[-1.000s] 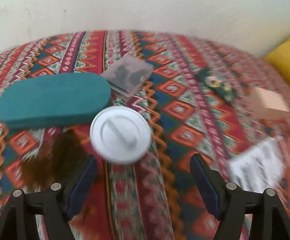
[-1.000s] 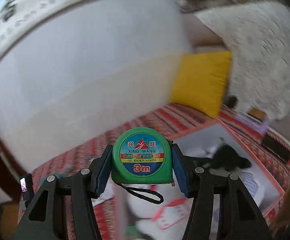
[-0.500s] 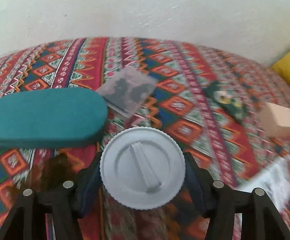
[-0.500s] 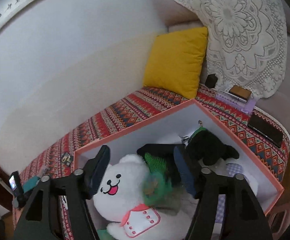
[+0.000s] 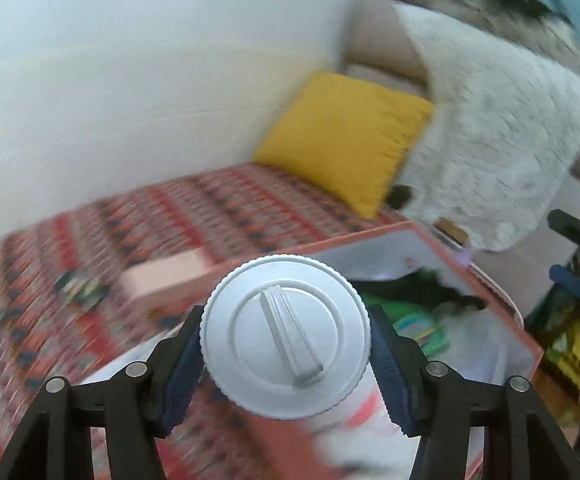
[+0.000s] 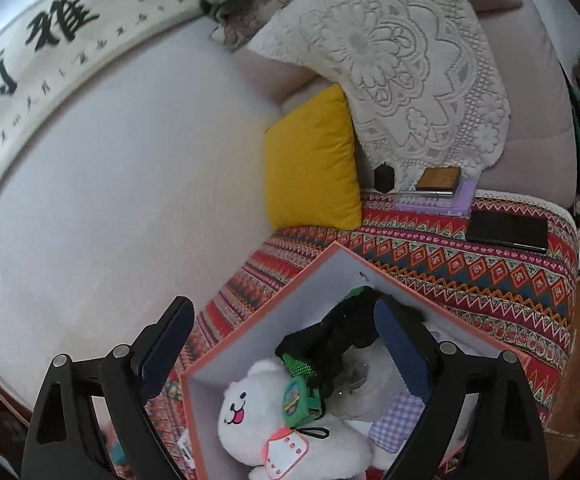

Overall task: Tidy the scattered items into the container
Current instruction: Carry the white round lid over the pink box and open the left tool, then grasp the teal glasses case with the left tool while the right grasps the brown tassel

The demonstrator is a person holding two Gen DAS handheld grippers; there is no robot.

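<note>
My left gripper (image 5: 285, 344) is shut on a round white ridged lid (image 5: 285, 337) and holds it in the air near the salmon-rimmed open box (image 5: 370, 236). My right gripper (image 6: 285, 348) is open and empty above the same box (image 6: 330, 252). Inside the box lie a white plush bear (image 6: 249, 412), a green tape measure (image 6: 296, 396) resting on the bear, a black plush item (image 6: 338, 332) and a lilac checked cloth (image 6: 394, 420). The left wrist view is motion-blurred.
The box sits on a patterned red bedspread (image 6: 470, 280). A yellow cushion (image 6: 310, 164), a lace-covered pillow (image 6: 406, 60), a black phone (image 6: 508, 230) and a brown wallet on a lilac pad (image 6: 438, 180) lie beyond it. A pink small box (image 5: 165, 278) lies to the left.
My right gripper opened and dropped the tape measure onto the bear in the box. My left gripper closed on the white lid, lifted it and swung right towards the box.
</note>
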